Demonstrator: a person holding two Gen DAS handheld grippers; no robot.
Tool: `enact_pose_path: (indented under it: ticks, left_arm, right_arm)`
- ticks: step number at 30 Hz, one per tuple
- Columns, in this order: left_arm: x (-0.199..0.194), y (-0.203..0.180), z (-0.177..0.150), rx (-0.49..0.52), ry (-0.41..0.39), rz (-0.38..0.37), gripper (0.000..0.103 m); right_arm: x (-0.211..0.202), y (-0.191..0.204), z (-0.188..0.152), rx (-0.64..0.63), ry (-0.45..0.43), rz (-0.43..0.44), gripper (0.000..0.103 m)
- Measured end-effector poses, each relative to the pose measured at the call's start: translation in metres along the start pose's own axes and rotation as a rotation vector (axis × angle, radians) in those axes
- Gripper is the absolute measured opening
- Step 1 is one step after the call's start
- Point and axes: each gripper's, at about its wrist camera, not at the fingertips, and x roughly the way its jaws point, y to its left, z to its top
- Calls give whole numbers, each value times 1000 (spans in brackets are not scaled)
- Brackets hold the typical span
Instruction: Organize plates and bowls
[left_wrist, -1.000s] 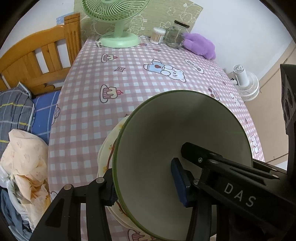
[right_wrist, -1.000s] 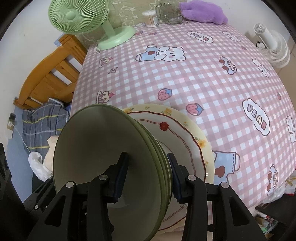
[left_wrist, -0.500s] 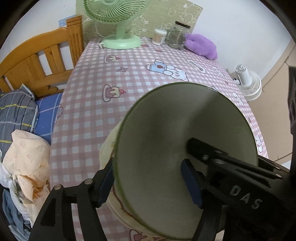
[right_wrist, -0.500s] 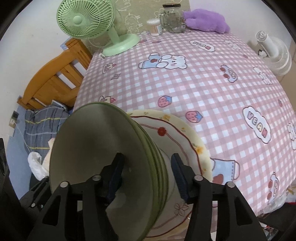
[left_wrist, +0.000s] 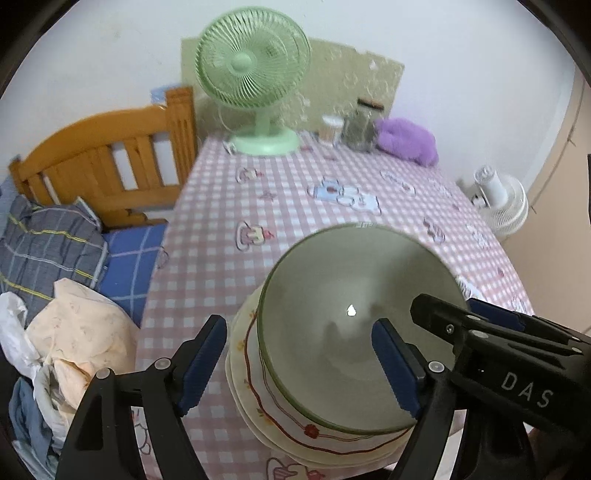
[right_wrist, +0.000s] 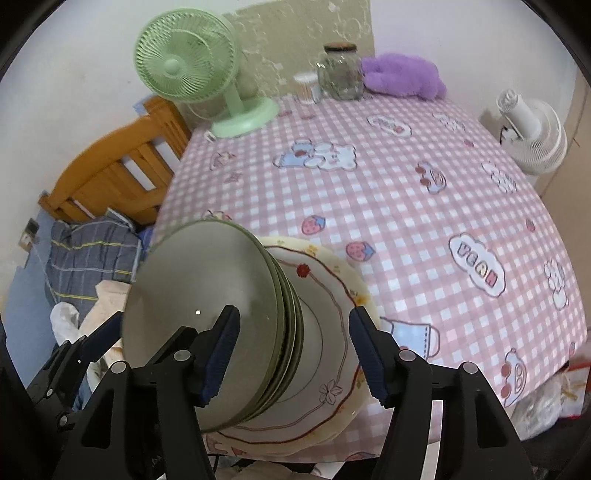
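We have both tools released, the left gripper and right gripper spread wide with pads clear of the green bowls, which sit nested on the floral plates at the table's near edge. We judge stacking nearly done; next we should draw back without nudging the pile. Only our right view shows several bowl rims; the left shows one interior.

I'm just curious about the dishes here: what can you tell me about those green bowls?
The green bowls are a nested stack, several dark green rims showing one behind another, pale and glossy inside with a light glint, ceramic by the look. The stack sits on floral plates at the near edge of the checked tablecloth. The left hand-held gripper and the right hand-held gripper each straddle it, jaws open, pads apparently clear of the rims.
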Motion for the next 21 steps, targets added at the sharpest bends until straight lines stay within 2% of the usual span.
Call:
enact_pose_path:
  ticks: [10, 14, 21]
  left_arm:
    - [-41, -31, -14, -122, -176, 83, 90]
    - [-47, -52, -32, -112, -217, 133, 92]
    - [-53, -87, -62, -84, -271, 147, 103]
  right_arm:
    - [-51, -23, 6, -118, -175, 99, 70]
    - [-63, -43, -2, -147, -212, 101, 70]
    - [-76, -92, -27, -170, -260, 52, 72]
